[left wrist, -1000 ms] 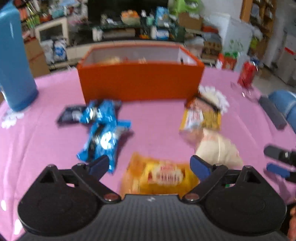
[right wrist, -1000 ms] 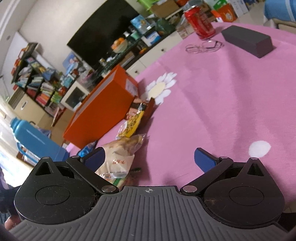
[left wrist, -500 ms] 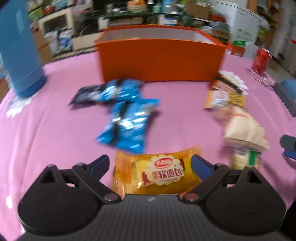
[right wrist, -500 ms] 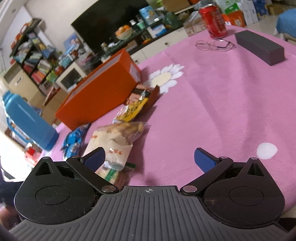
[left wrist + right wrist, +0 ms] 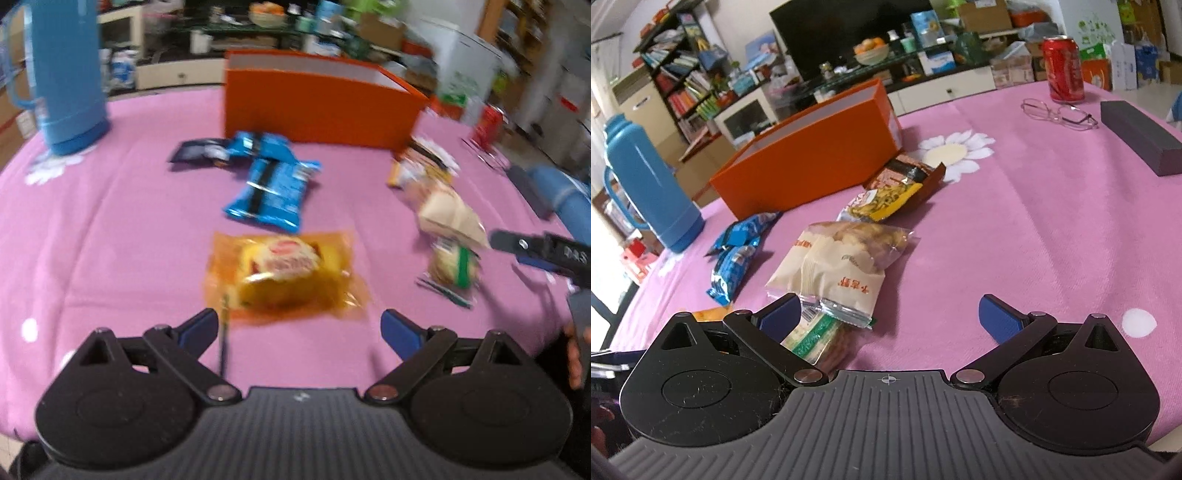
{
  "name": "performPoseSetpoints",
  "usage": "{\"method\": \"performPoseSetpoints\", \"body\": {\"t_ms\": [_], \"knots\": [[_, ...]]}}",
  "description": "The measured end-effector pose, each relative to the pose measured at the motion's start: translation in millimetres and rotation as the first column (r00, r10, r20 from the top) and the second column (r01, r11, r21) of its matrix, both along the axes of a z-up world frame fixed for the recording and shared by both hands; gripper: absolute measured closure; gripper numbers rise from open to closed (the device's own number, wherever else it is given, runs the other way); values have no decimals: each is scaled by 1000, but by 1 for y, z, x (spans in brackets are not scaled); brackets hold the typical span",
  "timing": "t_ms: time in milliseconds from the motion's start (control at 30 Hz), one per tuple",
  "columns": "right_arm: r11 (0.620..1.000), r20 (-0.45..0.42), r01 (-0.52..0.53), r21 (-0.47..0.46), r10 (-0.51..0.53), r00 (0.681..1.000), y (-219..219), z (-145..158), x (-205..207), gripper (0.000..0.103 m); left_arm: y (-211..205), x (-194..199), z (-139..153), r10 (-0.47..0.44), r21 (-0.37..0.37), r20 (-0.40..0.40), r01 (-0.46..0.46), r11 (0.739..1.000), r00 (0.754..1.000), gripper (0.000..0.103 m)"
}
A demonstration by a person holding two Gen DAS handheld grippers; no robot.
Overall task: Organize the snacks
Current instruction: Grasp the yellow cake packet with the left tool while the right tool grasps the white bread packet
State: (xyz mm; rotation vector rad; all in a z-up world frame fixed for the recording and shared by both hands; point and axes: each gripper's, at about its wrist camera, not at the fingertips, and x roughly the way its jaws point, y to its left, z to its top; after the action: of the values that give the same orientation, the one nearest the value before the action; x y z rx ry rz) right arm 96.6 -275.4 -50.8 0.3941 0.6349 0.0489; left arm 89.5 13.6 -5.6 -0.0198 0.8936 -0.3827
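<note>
An open orange box (image 5: 317, 107) stands at the back of the pink table; it also shows in the right wrist view (image 5: 812, 155). In front of it lie loose snacks: a yellow bread packet (image 5: 284, 273), blue packets (image 5: 273, 184), a beige cracker bag (image 5: 831, 266), a green-striped packet (image 5: 816, 336) and a yellow-brown packet (image 5: 890, 192). My left gripper (image 5: 299, 332) is open and empty just short of the yellow bread packet. My right gripper (image 5: 890, 314) is open and empty, its left finger beside the green-striped packet.
A blue thermos (image 5: 66, 74) stands at the table's left; it also shows in the right wrist view (image 5: 646, 184). A red can (image 5: 1065, 70), glasses (image 5: 1056, 114) and a dark block (image 5: 1141, 136) lie at the far right. Shelves and clutter stand behind the table.
My left gripper has pulled back a little, so the yellow bread packet lies farther ahead of the open fingers. The right gripper has turned left and now faces the snacks and box.
</note>
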Motion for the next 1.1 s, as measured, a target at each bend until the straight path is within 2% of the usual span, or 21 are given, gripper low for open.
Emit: {"method": "performPoseSetpoints", "body": {"t_ms": [100, 200, 300, 433, 533, 667, 800, 867, 1000, 1033, 1100], "knots": [[1000, -1, 3, -7, -3, 1000, 0, 0, 1, 5, -4, 8, -7, -32, -107, -103, 21, 994, 994, 10], [1000, -3, 6, -1, -6, 1000, -1, -1, 1, 5, -7, 16, -17, 22, -138, -171, -46, 989, 985, 10], [1000, 1, 6, 11, -6, 1000, -3, -1, 0, 5, -4, 26, -14, 89, -97, -122, -101, 990, 988, 10], [999, 3, 18, 52, -19, 1000, -10, -2, 0, 5, 1, 64, 1, 121, -143, -69, -129, 981, 990, 10], [997, 0, 21, 73, -22, 1000, -11, 0, -1, 5, 1, 93, 11, 142, -121, -68, -149, 981, 988, 10], [991, 0, 9, 130, -10, 1000, -5, 14, 6, 5, 4, 71, 13, 201, -128, -57, -206, 970, 978, 10], [998, -29, -6, 60, 8, 1000, 19, 26, 42, 5, -7, 49, 4, 236, -90, -58, -241, 966, 970, 10], [1000, -80, 3, 29, 0, 997, 30, 23, 59, 5, -18, 51, -1, 237, -64, -61, -241, 969, 970, 10], [998, -126, 17, 64, -9, 992, 41, 14, 74, 5, -35, 67, -16, 238, -6, -70, -239, 971, 969, 10], [999, -132, 14, 42, -8, 991, 46, 12, 76, 6, -36, 70, -21, 240, 7, -83, -240, 971, 967, 10], [1000, -149, -19, -3, 19, 989, 55, 5, 80, 16, -34, 66, -24, 221, 14, -60, -221, 975, 973, 15]]}}
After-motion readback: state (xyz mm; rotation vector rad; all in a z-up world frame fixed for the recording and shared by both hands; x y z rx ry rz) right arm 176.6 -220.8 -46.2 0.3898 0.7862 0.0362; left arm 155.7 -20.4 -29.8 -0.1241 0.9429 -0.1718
